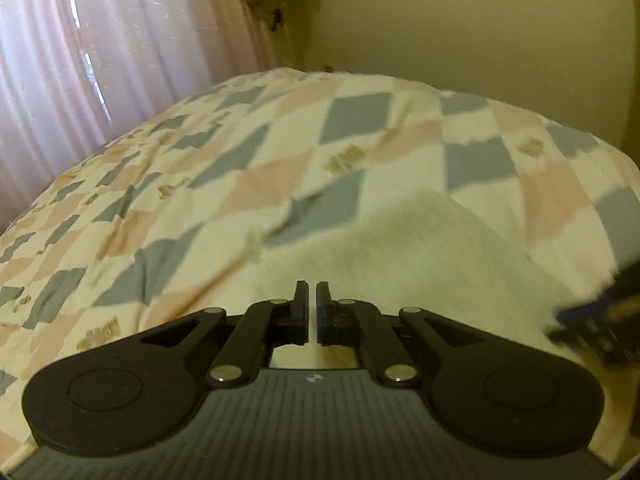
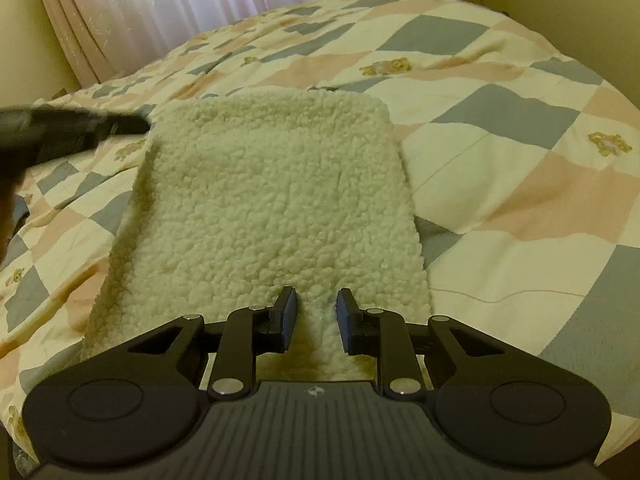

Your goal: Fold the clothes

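Where the cream fleece garment lies on the checked quilt, the right wrist view shows it as a folded, roughly rectangular pad running away from the camera toward the curtain. Its near edge passes under the right gripper, so that edge is hidden by the tool's body. The jaws stand a little apart with a strip of fleece showing between them; whether the pads press on it cannot be told, since the fabric looks to lie below them. At the far left corner of the garment, the left gripper enters as a dark blurred bar; its tip and what it touches are hard to make out.

From the left wrist view, the left gripper has its jaws closed, a thin slit between the pads and nothing seen in it. The garment spreads pale and smeared beyond it, its outline soft against the quilt. A dark blurred shape at the right edge is cut off. Curtain and wall fill the background.
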Demonstrator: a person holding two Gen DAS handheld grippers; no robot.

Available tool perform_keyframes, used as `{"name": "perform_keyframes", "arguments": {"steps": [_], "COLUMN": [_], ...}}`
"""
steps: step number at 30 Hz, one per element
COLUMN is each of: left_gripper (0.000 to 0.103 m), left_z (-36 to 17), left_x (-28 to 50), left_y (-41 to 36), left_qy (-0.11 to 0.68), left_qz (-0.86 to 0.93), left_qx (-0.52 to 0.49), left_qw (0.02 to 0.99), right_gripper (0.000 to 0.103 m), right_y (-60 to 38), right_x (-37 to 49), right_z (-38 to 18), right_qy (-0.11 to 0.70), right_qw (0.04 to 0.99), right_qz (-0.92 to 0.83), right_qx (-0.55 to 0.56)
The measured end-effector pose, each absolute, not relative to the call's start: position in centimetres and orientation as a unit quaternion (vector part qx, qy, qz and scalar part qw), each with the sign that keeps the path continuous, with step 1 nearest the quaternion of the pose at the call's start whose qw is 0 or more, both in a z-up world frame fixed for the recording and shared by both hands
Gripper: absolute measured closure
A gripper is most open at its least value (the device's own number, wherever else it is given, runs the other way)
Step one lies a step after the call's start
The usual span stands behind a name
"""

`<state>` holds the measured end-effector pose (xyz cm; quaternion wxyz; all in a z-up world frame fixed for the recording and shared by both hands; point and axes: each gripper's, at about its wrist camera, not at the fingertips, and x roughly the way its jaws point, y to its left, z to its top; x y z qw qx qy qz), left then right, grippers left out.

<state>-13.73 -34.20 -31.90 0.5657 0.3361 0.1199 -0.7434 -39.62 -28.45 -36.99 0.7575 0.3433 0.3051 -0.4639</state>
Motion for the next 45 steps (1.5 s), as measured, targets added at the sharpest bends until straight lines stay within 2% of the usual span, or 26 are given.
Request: {"name": "perform_keyframes", "arguments": {"steps": [4, 7, 9, 17, 20, 23, 26, 33, 36, 40, 45], "left_gripper": [0.102, 0.103, 0.103, 0.103, 0.102, 0.103, 0.103, 0.103, 0.102, 0.102, 0.103], "left_z": [-36.5, -39.1, -38.4, -30.8, -32.4, -35.5, -35.5, -32.1, -33.1, -37.4, -34.6], "left_x": [-14.1, -15.5, -15.9, -13.2, -13.7, -14.4, -13.9, -14.3, -15.6, -17.0, -16.7], "left_y": [-37.6, -37.1, -36.6, -30.7, -28.3, -27.4, -28.0, -25.7, -24.0, -23.5, -22.6], "left_qy": [0.122, 0.075, 0.063, 0.184, 0.237, 0.249, 0.277, 0.273, 0.277, 0.267, 0.268], "left_qz": [-0.729, -0.721, -0.716, -0.735, -0.736, -0.715, -0.706, -0.734, -0.742, -0.718, -0.722], "left_qx": [0.391, 0.420, 0.425, 0.345, 0.350, 0.374, 0.355, 0.329, 0.346, 0.388, 0.359], "left_qw": [0.548, 0.546, 0.550, 0.554, 0.529, 0.536, 0.547, 0.528, 0.503, 0.512, 0.526], "right_gripper": [0.080, 0.080, 0.079, 0.076, 0.073, 0.071, 0.070, 0.070, 0.069, 0.066, 0.065], "right_y": [-29.0, -29.1, -29.3, -30.1, -30.3, -30.4, -30.5, -30.6, -30.6, -30.5, -30.8], "right_x": [-40.0, -39.9, -39.8, -40.5, -40.3, -40.2, -40.0, -40.0, -40.0, -40.1, -40.6], "right_z": [-37.4, -37.8, -37.9, -38.0, -38.1, -38.1, -38.1, -38.1, -38.2, -38.5, -38.7], "right_qy": [0.297, 0.296, 0.301, 0.294, 0.297, 0.301, 0.308, 0.307, 0.306, 0.310, 0.305], "right_qw": [0.749, 0.749, 0.747, 0.739, 0.737, 0.737, 0.740, 0.738, 0.739, 0.742, 0.741], "right_qz": [-0.469, -0.470, -0.470, -0.463, -0.463, -0.459, -0.457, -0.456, -0.455, -0.451, -0.451], "right_qx": [0.363, 0.361, 0.360, 0.391, 0.393, 0.393, 0.386, 0.390, 0.391, 0.386, 0.393]}}
